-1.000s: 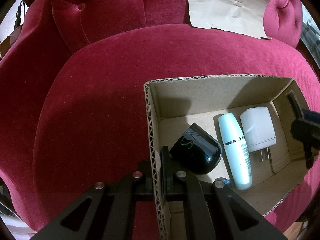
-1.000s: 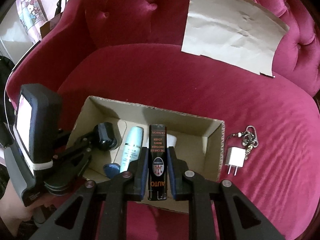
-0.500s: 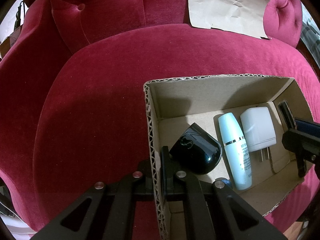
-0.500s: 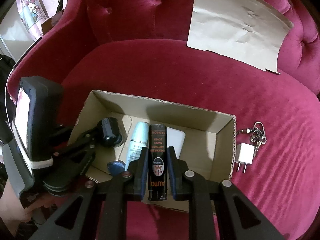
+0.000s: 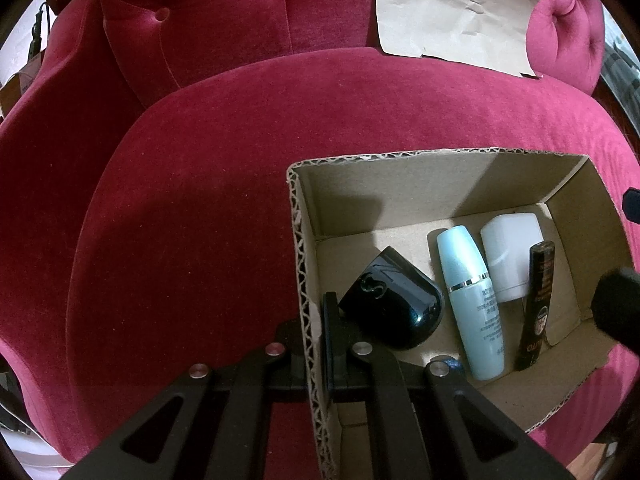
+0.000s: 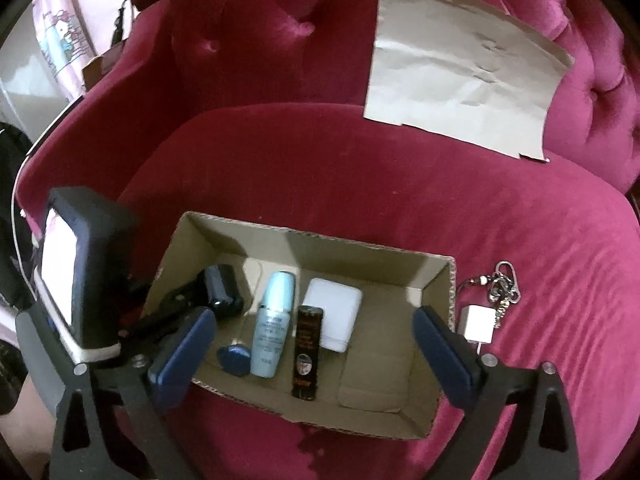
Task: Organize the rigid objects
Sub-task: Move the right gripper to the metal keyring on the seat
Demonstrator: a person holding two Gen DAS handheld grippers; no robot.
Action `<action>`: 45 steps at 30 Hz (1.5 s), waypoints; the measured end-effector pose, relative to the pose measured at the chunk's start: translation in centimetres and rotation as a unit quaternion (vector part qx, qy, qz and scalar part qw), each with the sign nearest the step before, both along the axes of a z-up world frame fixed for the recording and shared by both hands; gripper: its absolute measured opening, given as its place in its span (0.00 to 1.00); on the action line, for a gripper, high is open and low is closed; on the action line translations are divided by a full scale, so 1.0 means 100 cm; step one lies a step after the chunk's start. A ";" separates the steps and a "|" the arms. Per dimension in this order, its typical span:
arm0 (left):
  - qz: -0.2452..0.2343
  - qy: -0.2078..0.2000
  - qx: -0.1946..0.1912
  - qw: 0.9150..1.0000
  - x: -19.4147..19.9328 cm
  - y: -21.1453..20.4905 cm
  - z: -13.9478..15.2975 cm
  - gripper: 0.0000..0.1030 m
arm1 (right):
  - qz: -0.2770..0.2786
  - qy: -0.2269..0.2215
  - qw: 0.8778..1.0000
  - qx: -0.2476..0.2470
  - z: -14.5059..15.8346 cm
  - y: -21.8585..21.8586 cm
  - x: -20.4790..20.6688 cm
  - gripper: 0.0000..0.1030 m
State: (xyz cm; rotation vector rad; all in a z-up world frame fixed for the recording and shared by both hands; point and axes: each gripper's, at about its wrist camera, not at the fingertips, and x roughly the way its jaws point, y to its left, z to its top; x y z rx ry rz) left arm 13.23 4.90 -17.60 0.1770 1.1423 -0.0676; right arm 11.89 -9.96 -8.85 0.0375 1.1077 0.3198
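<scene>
Left tongs (image 5: 320, 344) pinch the left wall of the cardboard box (image 5: 298, 240), one finger inside, one outside. Right tongs (image 6: 316, 350) have just been opening and now stand spread above the box, nothing between them. Black tube (image 6: 306, 354) lies on the box floor, centre frame, touching the pale blue bottle (image 6: 272, 320) and overlapping the white adapter (image 6: 336, 312). Black case (image 5: 390, 304) sits by the left wall. Only the right view shows the blue disc (image 6: 235, 358) clearly, plus the small white charger (image 6: 478, 324) and keyring (image 6: 502, 284) on the red sofa (image 6: 360, 184), outside the box at right. Brown paper (image 6: 464, 80), upper right.
</scene>
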 end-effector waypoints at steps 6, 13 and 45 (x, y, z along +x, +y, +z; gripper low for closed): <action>-0.001 -0.001 0.002 1.000 -0.001 0.000 0.000 0.04 | -0.011 0.002 1.000 -0.006 -0.002 -0.005 0.004 0.99; -0.001 -0.001 0.002 1.000 -0.001 0.000 0.001 0.04 | -0.033 -0.004 0.999 -0.011 0.000 -0.018 0.006 0.99; 0.001 0.001 0.004 1.000 -0.002 -0.001 -0.001 0.04 | -0.101 -0.014 0.994 -0.041 -0.002 -0.121 0.030 0.99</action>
